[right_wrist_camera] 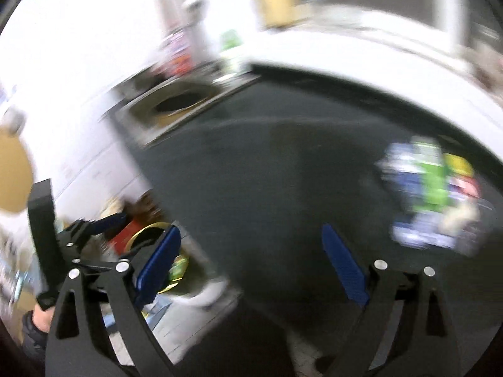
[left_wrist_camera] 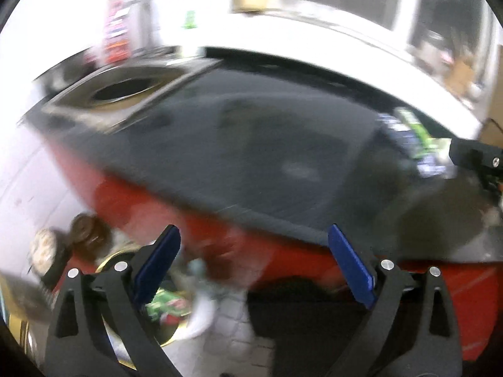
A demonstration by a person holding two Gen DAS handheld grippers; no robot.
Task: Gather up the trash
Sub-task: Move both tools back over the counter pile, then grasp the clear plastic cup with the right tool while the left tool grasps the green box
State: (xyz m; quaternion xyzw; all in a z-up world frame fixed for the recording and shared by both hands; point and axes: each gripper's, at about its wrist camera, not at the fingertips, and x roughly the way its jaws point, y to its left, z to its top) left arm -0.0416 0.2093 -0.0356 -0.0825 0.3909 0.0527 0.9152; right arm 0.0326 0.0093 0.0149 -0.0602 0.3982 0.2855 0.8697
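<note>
Both views are blurred by motion. A pile of wrappers point(right_wrist_camera: 430, 188), blue, green, yellow and white, lies on the dark table top point(right_wrist_camera: 267, 163) at the right; it also shows in the left wrist view point(left_wrist_camera: 411, 138). My right gripper point(right_wrist_camera: 251, 251) is open and empty, left of the pile. My left gripper point(left_wrist_camera: 254, 251) is open and empty at the table's front edge. A gold-rimmed bin point(left_wrist_camera: 166, 311) on the floor holds green and white trash. The left gripper also shows in the right wrist view point(right_wrist_camera: 94, 226), above that bin point(right_wrist_camera: 176, 267).
The table has a red front side point(left_wrist_camera: 163, 210). A metal panel with a round dark hole point(left_wrist_camera: 122, 91) is set at the table's far left. A white wall and counter run behind. Round brown objects point(left_wrist_camera: 85, 232) lie on the floor at left.
</note>
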